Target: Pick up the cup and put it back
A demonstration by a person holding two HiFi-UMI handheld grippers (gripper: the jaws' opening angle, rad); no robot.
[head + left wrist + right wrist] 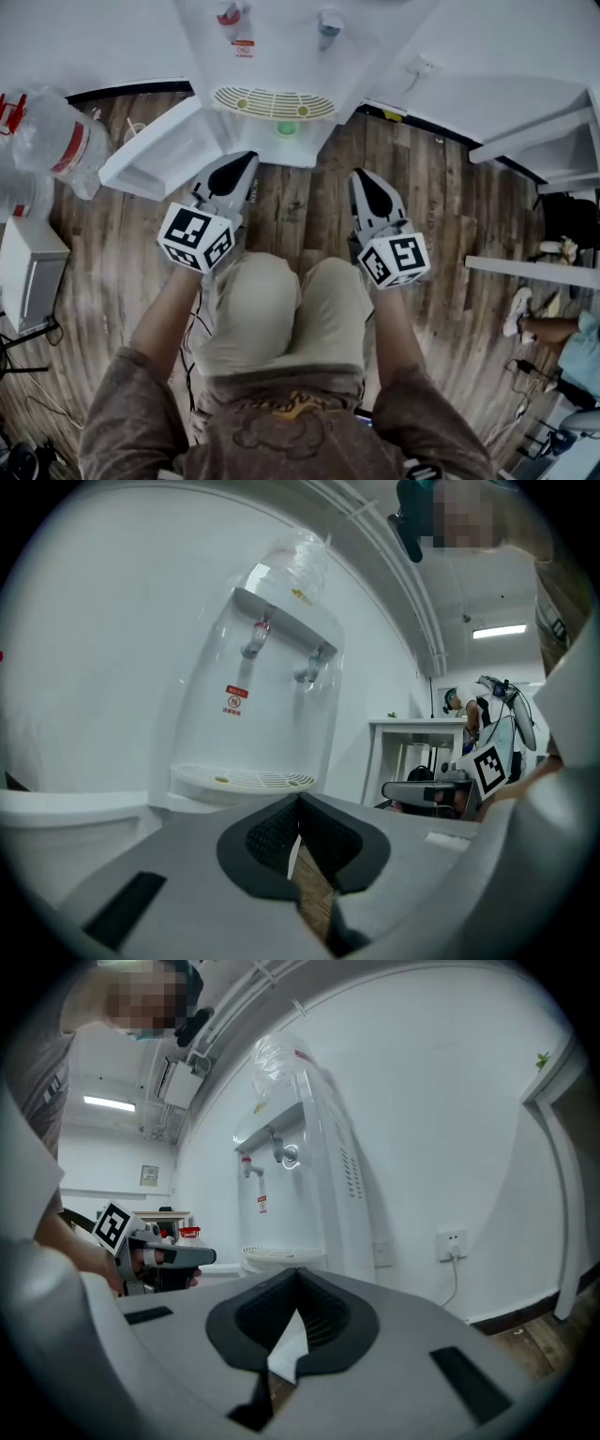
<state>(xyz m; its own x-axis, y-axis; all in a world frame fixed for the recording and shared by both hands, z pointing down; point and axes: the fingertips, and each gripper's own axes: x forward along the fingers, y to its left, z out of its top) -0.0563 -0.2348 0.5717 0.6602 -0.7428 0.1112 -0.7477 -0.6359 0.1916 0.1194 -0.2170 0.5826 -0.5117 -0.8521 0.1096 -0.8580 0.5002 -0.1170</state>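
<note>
A white water dispenser (281, 56) stands in front of me, its slotted drip tray (274, 102) facing my knees. A small green thing (287, 128) shows just under the tray's front edge; I cannot tell whether it is the cup. My left gripper (242, 165) hangs low over the wooden floor, pointing at the dispenser's base, shut with nothing held. My right gripper (364, 182) is level with it to the right, also shut and empty. From the left gripper (298, 832) I see the taps (255, 639) and tray (242, 780); the right gripper (298, 1312) sees the dispenser (300, 1176) from its other side.
A white door panel (155, 150) stands open at the dispenser's lower left. Large clear water bottles (56, 141) and a white box (28, 272) sit at the left. White table frames (544, 141) and a seated person (562, 337) are at the right. A wall socket (451, 1241) has a cord.
</note>
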